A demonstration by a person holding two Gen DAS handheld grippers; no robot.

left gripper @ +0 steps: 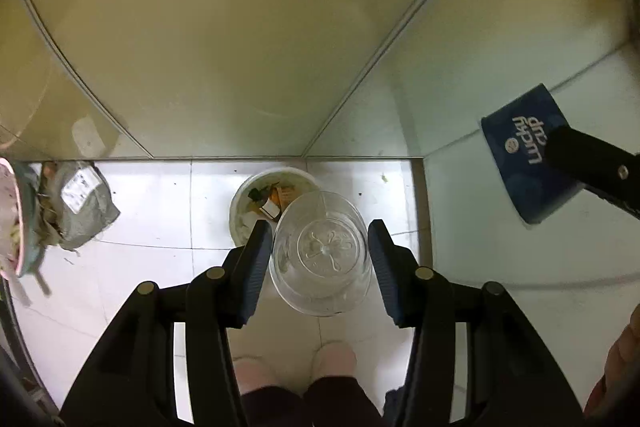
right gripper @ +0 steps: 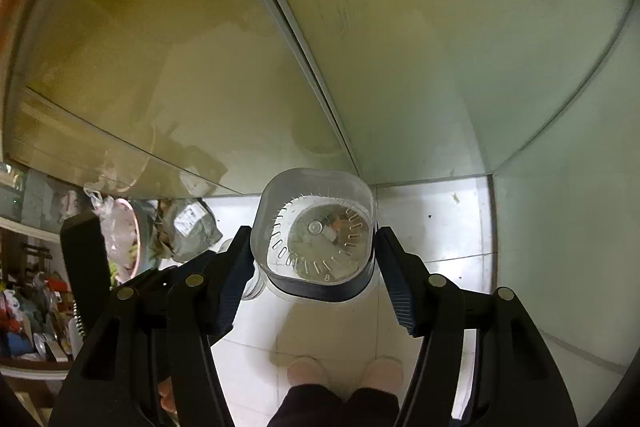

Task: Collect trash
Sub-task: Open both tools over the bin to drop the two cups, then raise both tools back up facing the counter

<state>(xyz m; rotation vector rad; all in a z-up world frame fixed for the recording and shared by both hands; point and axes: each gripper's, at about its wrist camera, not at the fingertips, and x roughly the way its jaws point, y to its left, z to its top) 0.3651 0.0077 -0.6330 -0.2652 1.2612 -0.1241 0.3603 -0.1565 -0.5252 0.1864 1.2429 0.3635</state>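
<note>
While both tools hang over the white tiled floor, the left gripper has a clear plastic cup between its blue-padded fingers; the left pad presses the cup wall, the right pad sits just at it, so the jaws are partly closed around the cup. Directly below, at twelve o'clock from the fingers, a white round bin sits on the tiles with scraps inside. At nine o'clock lies a crumpled grey bag, beside a pink-rimmed bowl.

From the right wrist view, the right gripper is closed part-way on a blue Lucky Cup, seen bottom-on through its clear squarish base. The same cup shows at three o'clock in the left view, a black finger across it. Pale slippers stand at six o'clock. Clutter at eight o'clock is too blurred to name, possibly shelves.
</note>
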